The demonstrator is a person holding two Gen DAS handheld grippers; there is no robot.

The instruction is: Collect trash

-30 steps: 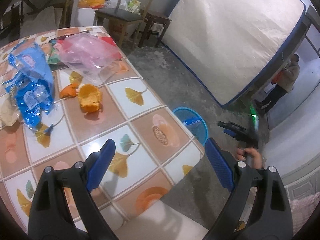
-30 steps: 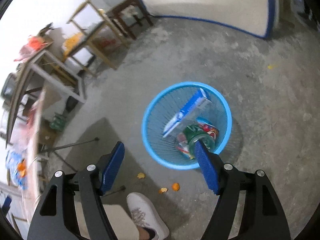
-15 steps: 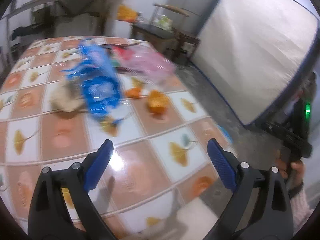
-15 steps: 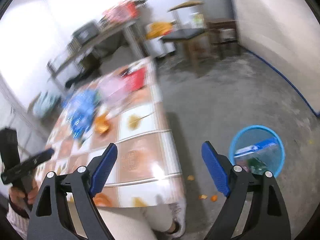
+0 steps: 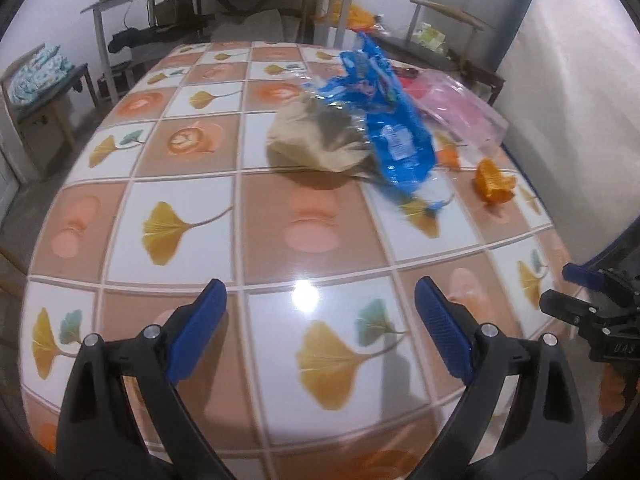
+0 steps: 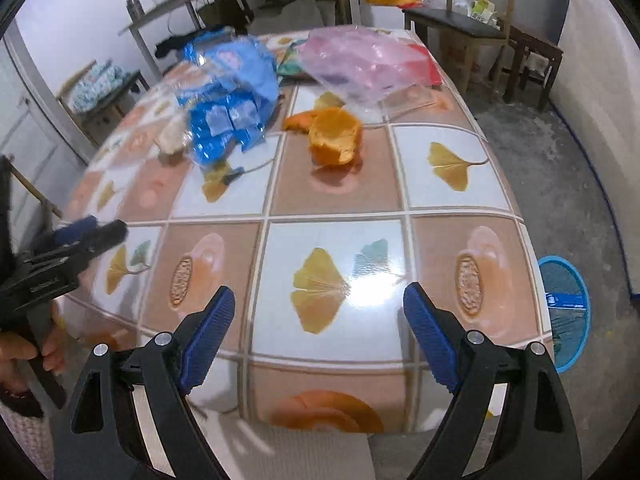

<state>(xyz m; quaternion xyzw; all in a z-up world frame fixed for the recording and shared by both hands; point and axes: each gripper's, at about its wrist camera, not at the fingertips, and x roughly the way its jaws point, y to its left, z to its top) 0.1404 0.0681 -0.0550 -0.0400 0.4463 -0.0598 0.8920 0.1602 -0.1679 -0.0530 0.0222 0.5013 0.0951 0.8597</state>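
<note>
Trash still litters the tiled table (image 6: 332, 200): nearest, both the left gripper (image 5: 320, 320) and right gripper (image 6: 318, 320) hang over its front edge with jaws spread and empty, then orange peel (image 6: 336, 138), a blue wrapper (image 5: 394, 136), crumpled brown paper (image 5: 316, 140), and a pink bag (image 6: 360, 64) farthest back.

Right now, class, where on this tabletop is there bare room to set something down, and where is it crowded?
The near rows of the tiled table, in front of the crumpled brown paper, are bare. The far right is crowded: blue plastic packaging, pink plastic bag, orange peel.
</note>
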